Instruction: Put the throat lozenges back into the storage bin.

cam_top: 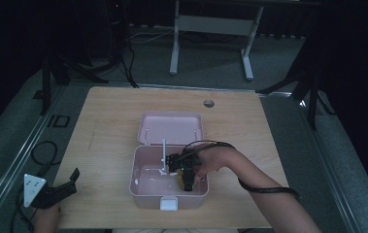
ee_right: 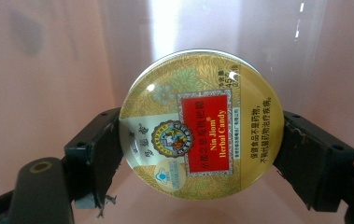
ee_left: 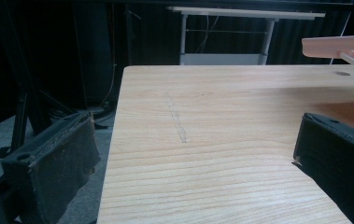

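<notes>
Right tool (cam_top: 187, 180) is down inside the open pink box (cam_top: 138, 190) at the near middle of the counter (cam_top: 108, 107), toward the box's right side. Seen along its jaws, they press on opposite edges of a round gold candy tin (ee_right: 201, 125), label facing the camera, red panel reading herbal candy; the pink box wall and floor sit close behind and under it. The tin is pinched firmly, jaws spread as wide as the tin. I cannot tell whether it touches the box floor or hangs just above. The box lid (cam_top: 172, 127) lies flung back, away from the person, a thin white prop standing at the hinge side. Left tool (cam_top: 60, 191) rests at the near left corner of the counter, well apart from the box, jaws wide apart with nothing between them. Judgement: the tin's carry is essentially done; left are the release, withdrawing the tool, and likely shutting the lid.
</notes>
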Available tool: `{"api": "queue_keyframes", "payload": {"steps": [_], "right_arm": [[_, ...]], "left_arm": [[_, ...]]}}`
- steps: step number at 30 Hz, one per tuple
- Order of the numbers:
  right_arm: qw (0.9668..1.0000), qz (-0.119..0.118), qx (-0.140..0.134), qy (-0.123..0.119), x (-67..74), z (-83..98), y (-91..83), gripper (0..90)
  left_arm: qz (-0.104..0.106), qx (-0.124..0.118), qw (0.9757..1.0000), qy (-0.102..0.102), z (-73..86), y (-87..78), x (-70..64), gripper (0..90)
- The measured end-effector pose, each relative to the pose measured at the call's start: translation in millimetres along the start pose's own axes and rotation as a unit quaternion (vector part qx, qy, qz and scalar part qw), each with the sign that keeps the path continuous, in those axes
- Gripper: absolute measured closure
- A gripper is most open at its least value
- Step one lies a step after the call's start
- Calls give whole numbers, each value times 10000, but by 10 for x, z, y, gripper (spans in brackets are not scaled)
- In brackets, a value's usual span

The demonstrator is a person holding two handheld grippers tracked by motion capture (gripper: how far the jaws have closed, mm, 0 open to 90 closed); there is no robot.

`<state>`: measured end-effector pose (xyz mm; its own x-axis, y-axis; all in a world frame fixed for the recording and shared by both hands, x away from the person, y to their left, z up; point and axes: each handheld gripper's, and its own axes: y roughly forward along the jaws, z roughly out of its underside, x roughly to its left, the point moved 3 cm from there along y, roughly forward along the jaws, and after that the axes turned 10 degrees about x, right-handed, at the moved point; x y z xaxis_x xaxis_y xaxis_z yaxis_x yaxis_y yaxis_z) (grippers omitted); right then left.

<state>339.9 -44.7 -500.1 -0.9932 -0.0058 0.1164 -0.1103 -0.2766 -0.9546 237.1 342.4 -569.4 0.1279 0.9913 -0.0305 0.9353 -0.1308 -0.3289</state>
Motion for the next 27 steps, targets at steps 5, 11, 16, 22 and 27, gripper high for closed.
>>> {"api": "queue_keyframes", "payload": {"steps": [5, 11, 16, 22, 27], "right_arm": [[10000, 42, 4, 8, -19, -24, 84, 201], [9999, 73, 76, -34, -34, -44, 176, 200], [10000, 66, 40, -45, -46, -43, 197, 195], [10000, 53, -50, -31, -44, -36, 158, 148], [9994, 125, -323, -53, -13, 17, 3, 134]], "left_arm": [[-2, 1, 10000, 9, 0, 1, -3, 3], [3, 8, 10000, 8, 0, 1, 0, 3], [7, 8, 10000, 10, 0, 1, -1, 3], [3, 4, 10000, 8, -1, 1, -2, 3], [4, 15, 10000, 15, -1, 2, -1, 3]]}}
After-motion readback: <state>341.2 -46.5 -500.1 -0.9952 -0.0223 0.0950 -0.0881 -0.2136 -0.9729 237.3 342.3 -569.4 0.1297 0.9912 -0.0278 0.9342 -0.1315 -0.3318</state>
